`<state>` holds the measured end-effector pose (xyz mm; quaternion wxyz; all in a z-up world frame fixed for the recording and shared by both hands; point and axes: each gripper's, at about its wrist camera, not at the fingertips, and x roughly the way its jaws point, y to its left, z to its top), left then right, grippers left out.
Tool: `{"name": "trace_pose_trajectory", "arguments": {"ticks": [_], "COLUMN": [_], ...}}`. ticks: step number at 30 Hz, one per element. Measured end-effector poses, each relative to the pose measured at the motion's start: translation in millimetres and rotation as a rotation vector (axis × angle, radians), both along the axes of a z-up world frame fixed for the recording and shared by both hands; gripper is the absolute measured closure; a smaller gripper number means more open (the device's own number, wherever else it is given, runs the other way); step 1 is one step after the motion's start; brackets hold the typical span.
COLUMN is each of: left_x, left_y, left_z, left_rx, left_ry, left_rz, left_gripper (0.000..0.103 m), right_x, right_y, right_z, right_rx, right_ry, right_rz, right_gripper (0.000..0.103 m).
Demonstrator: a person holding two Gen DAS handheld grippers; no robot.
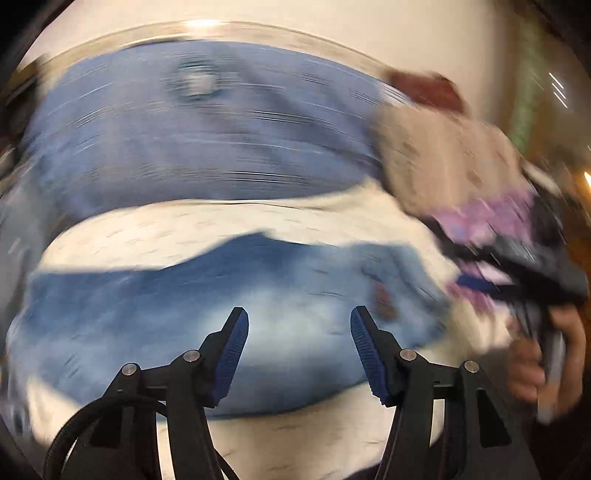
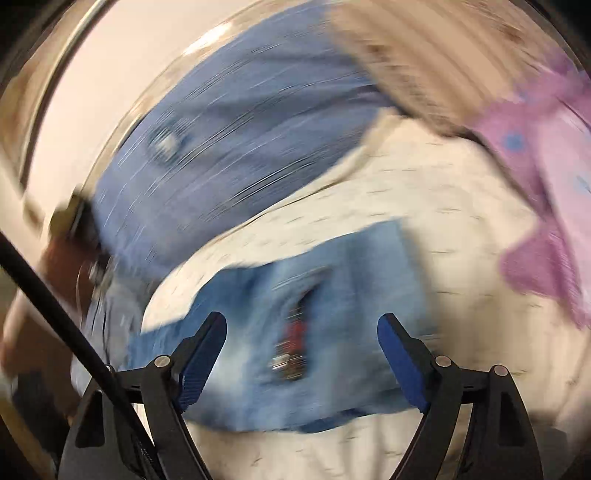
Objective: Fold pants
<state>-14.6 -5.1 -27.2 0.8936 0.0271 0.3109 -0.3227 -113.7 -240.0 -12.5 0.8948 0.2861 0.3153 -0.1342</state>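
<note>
Light blue denim pants (image 1: 207,310) lie folded on a white patterned cloth (image 1: 207,229), blurred by motion. My left gripper (image 1: 299,321) is open and empty just above the pants. In the right wrist view the same pants (image 2: 325,295) show a waistband with a red label (image 2: 295,332). My right gripper (image 2: 301,325) is open and empty over them. My right gripper and the hand that holds it (image 1: 546,354) show at the right edge of the left wrist view.
A larger blue garment (image 1: 192,136) lies behind the pants. A beige cloth (image 1: 443,155) and a pink-purple patterned cloth (image 2: 546,177) lie at the right. A curved metal rail (image 1: 221,29) runs along the far edge. Both views are motion-blurred.
</note>
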Motion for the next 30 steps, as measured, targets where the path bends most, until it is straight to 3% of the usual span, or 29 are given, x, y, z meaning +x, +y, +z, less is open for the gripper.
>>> {"name": "trace_pose_trajectory", "arguments": {"ticks": [4, 9, 13, 17, 18, 20, 22, 24, 25, 30], "left_x": [-7, -9, -7, -10, -12, -13, -11, 0, 7, 32], "left_y": [-61, -112, -155, -196, -204, -219, -225, -223, -216, -182], "left_z": [-13, -25, -43, -70, -77, -87, -94, -96, -89, -67], "left_rx": [0.149, 0.246, 0.341, 0.472, 0.507, 0.544, 0.548, 0.498, 0.43, 0.18], "left_ry": [-0.06, -0.097, -0.104, -0.177, -0.208, -0.245, -0.28, -0.222, -0.164, 0.035], "left_rz": [-0.203, -0.347, -0.468, -0.591, -0.593, -0.589, -0.552, -0.536, -0.529, -0.475], "left_gripper": [0.045, 0.045, 0.045, 0.044, 0.043, 0.051, 0.069, 0.077, 0.084, 0.089], "right_x": [-12, -37, -46, -45, -45, -45, -46, -48, -49, -33], "right_y": [-36, -69, -86, -90, -90, -91, -93, -97, -97, -105], "right_z": [-15, -29, -41, -48, -48, -50, -51, -56, -57, -52], "right_rx": [0.115, 0.184, 0.287, 0.344, 0.347, 0.361, 0.379, 0.411, 0.418, 0.406], "right_ry": [0.006, 0.0, -0.044, -0.047, -0.045, -0.044, -0.045, -0.053, -0.058, -0.023], "right_rz": [-0.12, -0.233, -0.244, -0.21, -0.212, -0.224, -0.236, -0.249, -0.243, -0.194], "right_gripper": [0.019, 0.019, 0.018, 0.018, 0.018, 0.018, 0.017, 0.015, 0.015, 0.015]}}
